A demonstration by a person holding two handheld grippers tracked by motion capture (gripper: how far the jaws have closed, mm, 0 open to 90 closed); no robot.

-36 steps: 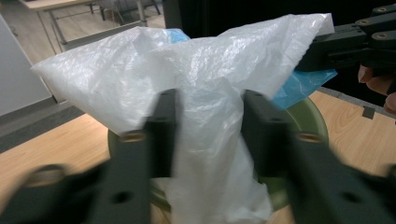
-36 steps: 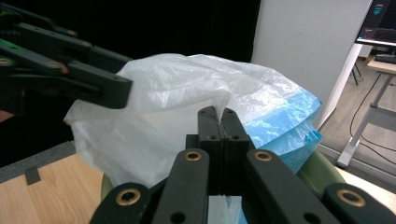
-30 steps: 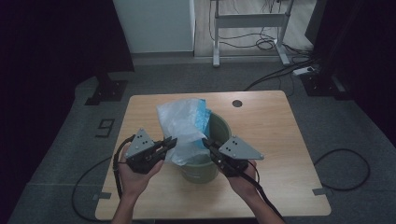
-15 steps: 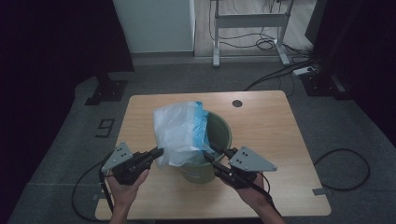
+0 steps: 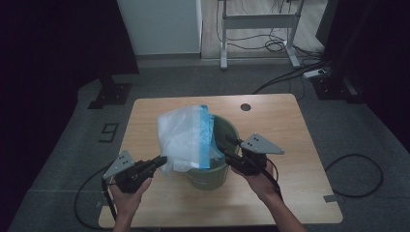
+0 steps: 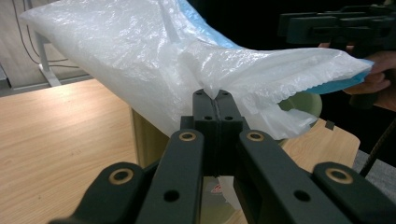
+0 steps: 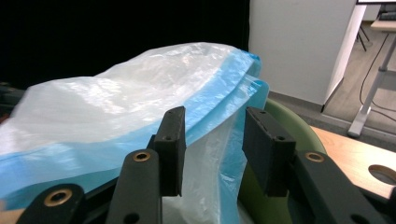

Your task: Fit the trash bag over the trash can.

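Over the green bin (image 5: 212, 166) on the counter (image 5: 300, 159), my left fingers (image 6: 216, 100) pinch the plastic bag (image 5: 183, 137) while my right fingers (image 7: 217, 140), just opening, straddle its blue edge, apparently to spread it.

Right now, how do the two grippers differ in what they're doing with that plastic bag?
The left gripper is shut, pinching the plastic bag; the right gripper has just been opening, its jaws apart with the bag's blue edge between them. Both sit beside the green bucket.
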